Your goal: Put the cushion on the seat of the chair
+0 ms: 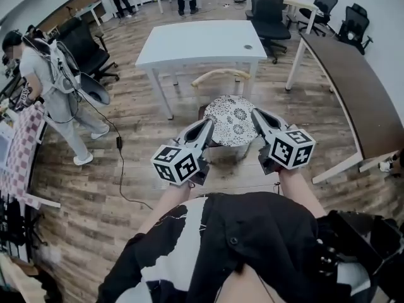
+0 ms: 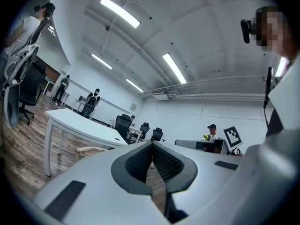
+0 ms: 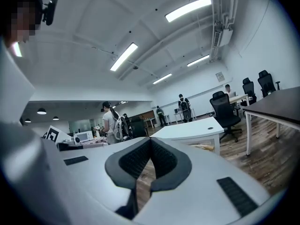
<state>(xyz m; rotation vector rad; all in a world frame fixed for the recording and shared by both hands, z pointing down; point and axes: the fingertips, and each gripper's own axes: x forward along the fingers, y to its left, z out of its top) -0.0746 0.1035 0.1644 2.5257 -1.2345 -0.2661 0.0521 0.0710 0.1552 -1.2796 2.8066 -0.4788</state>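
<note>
Wood floor (image 1: 95, 188): open stretch from 7 to 10 o'clock of the chair, crossed by a thin black cable (image 1: 120, 163).
Long brown table (image 1: 353, 87): runs along 2 to 4 o'clock, its near edge well apart from the chair, with a floor lane between.
White table (image 1: 196, 43): at 12 o'clock, its front edge just behind the chair's backrest.
Person (image 1: 53, 87) wearing a backpack rig: stands at 9 to 10 o'clock beside a checked cloth (image 1: 19, 150), well clear of the chair.
Black office chairs (image 1: 268, 11): grouped at 1 o'clock beyond the white table.
Wooden chair (image 1: 221, 74): centre of the head view, curved backrest toward 12 o'clock, seat facing the wearer.
Patterned cushion (image 1: 230, 122): round, black and white, lying flat on the chair seat and covering it.

Markings: black-and-white square patterns on each tong's cube, and one more marker card (image 2: 233, 136) at 3 o'clock in the left gripper view.

Left tongs (image 1: 207, 125): at 8 o'clock of the cushion, tip over its left edge; jaws together, pads (image 2: 138, 163) meeting at the tip, nothing between them.
Right tongs (image 1: 256, 114): at 3 o'clock of the cushion, tip over its right edge; jaws closed tight, nothing held.
Contact with the cushion cannot be told.
</note>
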